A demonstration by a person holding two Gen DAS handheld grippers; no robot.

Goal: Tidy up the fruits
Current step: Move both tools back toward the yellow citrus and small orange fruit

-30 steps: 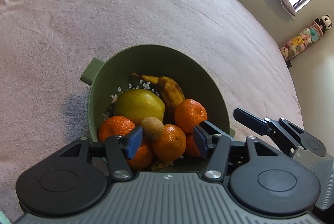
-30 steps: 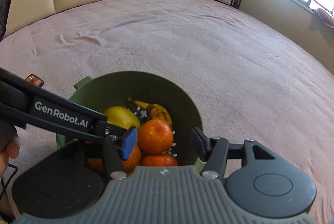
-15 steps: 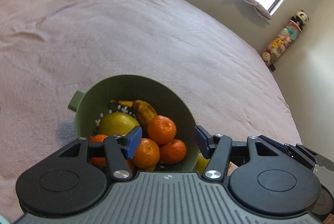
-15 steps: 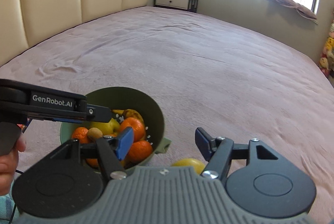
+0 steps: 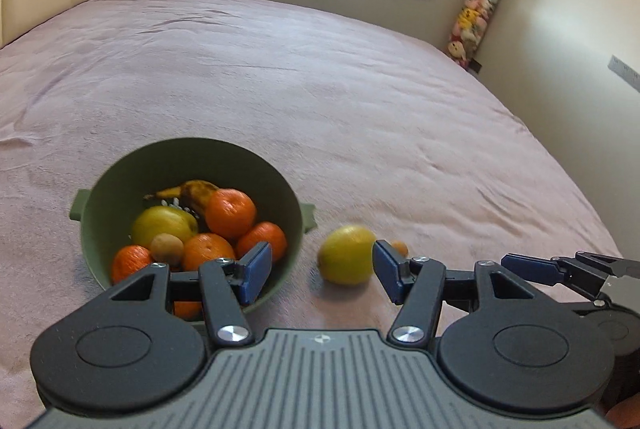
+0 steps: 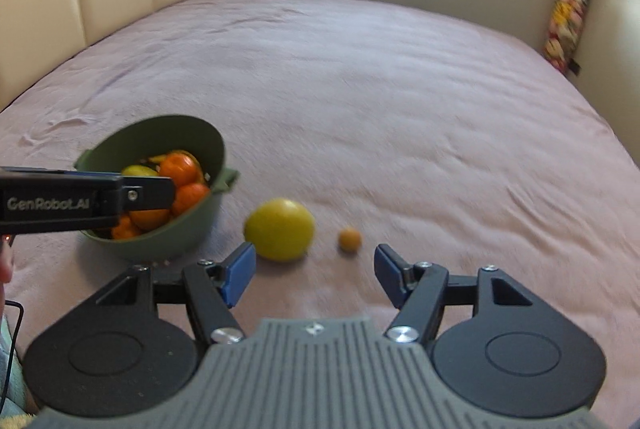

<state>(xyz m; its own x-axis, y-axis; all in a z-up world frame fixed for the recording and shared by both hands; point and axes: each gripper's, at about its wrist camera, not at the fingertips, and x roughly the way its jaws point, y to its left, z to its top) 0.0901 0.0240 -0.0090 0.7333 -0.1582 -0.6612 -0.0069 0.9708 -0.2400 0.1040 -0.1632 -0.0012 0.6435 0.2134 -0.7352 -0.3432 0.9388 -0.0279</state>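
Hidden, cut off or unclear:

- Small round orange fruit (image 5: pixel 400 248) on the pink bedspread (image 5: pixel 320 69): in the left wrist view mostly behind a blue gripper pad; kind not tellable.
- Lowest orange mandarin (image 5: pixel 187 309) in the green plastic colander bowl (image 5: pixel 192 153): largely covered by the black finger linkage.
- Near rim of that bowl: screened in the right wrist view by the black bar lettered GenRobot.AI (image 6: pixel 60 203).
- Person's hand (image 6: pixel 5 265): cut by the left picture edge.
- Large yellow round fruit (image 6: pixel 279 229): motion-blurred.

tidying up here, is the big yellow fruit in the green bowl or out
Out. The big yellow fruit lies on the bedspread beside the green bowl.
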